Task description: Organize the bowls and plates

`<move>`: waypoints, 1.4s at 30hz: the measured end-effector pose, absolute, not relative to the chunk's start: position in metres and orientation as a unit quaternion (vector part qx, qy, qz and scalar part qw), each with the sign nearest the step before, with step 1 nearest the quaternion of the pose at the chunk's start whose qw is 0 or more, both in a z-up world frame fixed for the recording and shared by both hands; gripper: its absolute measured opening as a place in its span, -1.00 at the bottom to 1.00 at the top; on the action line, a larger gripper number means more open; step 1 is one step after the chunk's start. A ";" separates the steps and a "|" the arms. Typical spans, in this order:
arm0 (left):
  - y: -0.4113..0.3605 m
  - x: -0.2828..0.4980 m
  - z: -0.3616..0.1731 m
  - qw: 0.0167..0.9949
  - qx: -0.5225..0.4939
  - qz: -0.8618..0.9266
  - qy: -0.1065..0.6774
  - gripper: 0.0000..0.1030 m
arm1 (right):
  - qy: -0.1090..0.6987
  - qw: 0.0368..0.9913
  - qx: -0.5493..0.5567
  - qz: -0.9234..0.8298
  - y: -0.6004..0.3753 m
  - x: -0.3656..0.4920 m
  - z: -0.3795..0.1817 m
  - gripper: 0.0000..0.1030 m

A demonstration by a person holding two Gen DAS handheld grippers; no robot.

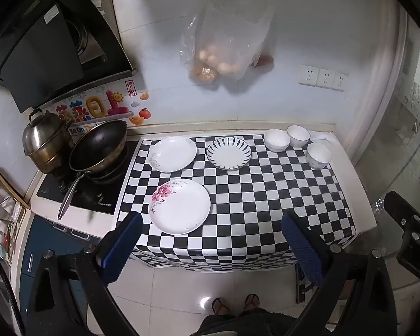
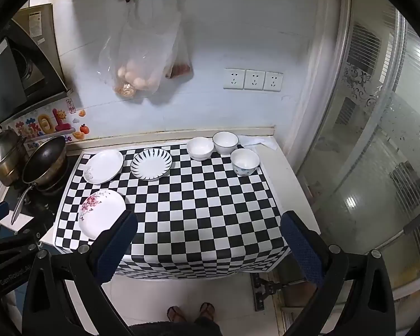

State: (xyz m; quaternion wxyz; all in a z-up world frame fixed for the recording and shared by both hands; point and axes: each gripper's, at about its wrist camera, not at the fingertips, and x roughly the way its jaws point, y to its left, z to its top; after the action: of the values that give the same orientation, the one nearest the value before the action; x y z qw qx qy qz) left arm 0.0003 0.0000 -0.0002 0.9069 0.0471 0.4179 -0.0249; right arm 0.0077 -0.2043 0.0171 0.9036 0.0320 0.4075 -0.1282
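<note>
Three plates lie apart on the checkered cloth: a pink-flower plate at front left, a plain white plate behind it, and a blue-striped plate in the middle back. Three bowls stand at back right: a white bowl, a dark-rimmed bowl, and a blue-patterned bowl. My left gripper and right gripper are open, empty, held above the counter's front edge.
A wok and a steel pot sit on the stove at left. Plastic bags hang on the wall. Sockets are on the wall; a glass door stands at right. The person's feet are on the floor.
</note>
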 end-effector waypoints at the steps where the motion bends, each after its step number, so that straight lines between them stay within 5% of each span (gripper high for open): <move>1: 0.000 0.001 0.000 0.907 0.048 -0.025 0.418 0.97 | 0.408 0.903 0.031 -0.128 -0.204 0.008 0.017 1.00; 42: 0.011 -0.008 0.014 0.915 0.040 -0.018 0.401 0.97 | 0.403 0.906 0.027 -0.127 -0.197 -0.005 0.029 1.00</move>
State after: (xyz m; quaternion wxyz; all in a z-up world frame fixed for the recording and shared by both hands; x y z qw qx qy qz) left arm -0.0080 0.0107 0.0145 0.9151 0.0402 0.4008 -0.0185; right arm -0.0054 -0.1972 0.0291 0.9060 0.0269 0.4030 -0.1267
